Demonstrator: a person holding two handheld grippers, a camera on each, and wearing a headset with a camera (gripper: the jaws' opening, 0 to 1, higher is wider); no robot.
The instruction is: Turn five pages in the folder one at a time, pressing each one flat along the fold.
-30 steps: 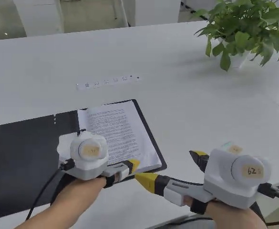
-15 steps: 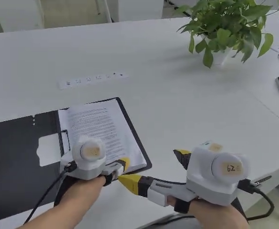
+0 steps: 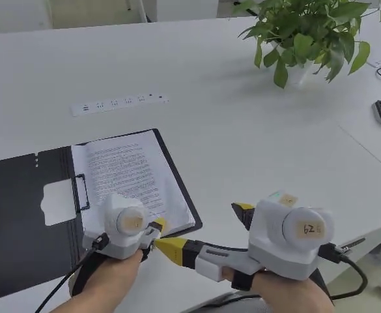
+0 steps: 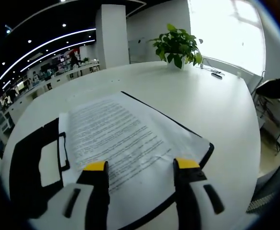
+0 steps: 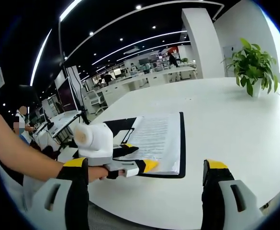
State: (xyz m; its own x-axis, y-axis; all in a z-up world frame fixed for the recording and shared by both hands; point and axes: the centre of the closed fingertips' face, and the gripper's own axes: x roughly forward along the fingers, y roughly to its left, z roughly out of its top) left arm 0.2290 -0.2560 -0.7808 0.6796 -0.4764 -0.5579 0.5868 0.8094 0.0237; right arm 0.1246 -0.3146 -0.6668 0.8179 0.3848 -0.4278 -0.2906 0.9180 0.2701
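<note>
Left tongs (image 4: 141, 164) edged over page (image 4: 125, 129), open, folder (image 3: 21, 195) cropped at left

Your left tool (image 3: 156, 226) covers the near corner of the page (image 3: 128, 173), whose print is too small to read. The folder (image 3: 21, 215) runs off the head view's left edge, the plant (image 3: 307, 32) off its top. Whether the tool's tips touch the paper cannot be told.

one folder (image 3: 21, 215), one potted plant (image 3: 307, 32), one left gripper (image 4: 141, 165), one right gripper (image 3: 206, 227)
</note>
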